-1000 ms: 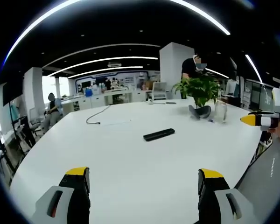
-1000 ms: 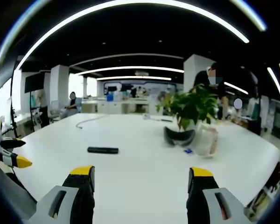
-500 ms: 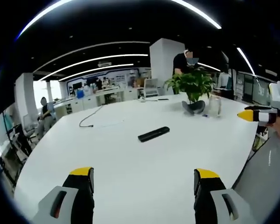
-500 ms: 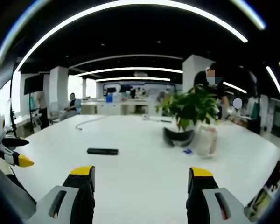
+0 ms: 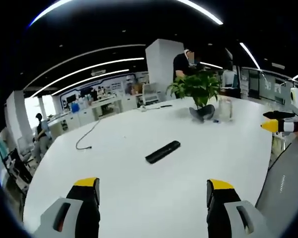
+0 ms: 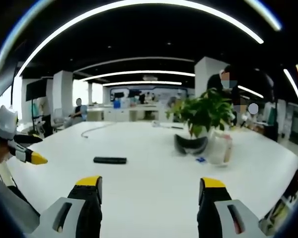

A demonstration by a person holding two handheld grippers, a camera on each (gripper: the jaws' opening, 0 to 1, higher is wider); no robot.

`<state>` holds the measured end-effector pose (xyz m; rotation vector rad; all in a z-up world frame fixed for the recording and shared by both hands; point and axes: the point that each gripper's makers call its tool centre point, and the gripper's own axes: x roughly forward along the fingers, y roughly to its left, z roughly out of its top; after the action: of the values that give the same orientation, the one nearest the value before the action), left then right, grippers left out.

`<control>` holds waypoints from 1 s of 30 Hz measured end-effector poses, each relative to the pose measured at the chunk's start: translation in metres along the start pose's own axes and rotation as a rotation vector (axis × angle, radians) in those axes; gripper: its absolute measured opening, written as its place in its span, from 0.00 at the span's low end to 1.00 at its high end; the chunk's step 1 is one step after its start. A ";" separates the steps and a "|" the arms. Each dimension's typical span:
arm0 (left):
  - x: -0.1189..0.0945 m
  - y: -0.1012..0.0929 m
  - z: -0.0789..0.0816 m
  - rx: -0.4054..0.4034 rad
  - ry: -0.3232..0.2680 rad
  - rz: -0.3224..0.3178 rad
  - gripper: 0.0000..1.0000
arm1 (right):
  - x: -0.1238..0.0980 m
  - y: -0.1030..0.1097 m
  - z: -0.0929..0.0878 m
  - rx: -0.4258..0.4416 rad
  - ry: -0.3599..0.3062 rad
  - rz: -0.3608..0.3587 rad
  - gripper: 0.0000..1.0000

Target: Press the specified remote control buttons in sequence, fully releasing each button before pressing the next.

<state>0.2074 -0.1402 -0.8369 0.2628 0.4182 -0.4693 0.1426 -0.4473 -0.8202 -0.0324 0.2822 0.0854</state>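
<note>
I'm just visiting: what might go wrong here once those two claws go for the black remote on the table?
The remote lies loose on the smooth white table, so a push from one gripper might slide it instead of pressing a button. The left gripper and right gripper are both open and wide, so a tip may hit neighbouring buttons.

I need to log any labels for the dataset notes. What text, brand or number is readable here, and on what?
None can be read.
Remote control: no button markings or brand legible; too small.
Far wall signage: coloured shapes, blurred beyond reading.
Clear container beside the potted plant: no readable label.
</note>
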 end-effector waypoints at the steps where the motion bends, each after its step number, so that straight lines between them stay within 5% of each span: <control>1: 0.002 0.000 0.002 0.010 0.004 -0.007 0.92 | 0.000 0.000 -0.001 0.003 0.005 0.002 0.77; 10: 0.031 0.001 0.017 0.032 0.018 -0.079 0.93 | 0.001 0.001 -0.004 0.011 0.024 0.006 0.72; 30: 0.089 -0.007 0.019 0.144 0.144 -0.228 0.91 | 0.002 0.002 -0.011 0.003 0.063 0.005 0.64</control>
<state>0.2825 -0.1869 -0.8608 0.3918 0.5596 -0.7084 0.1415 -0.4456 -0.8309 -0.0312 0.3458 0.0885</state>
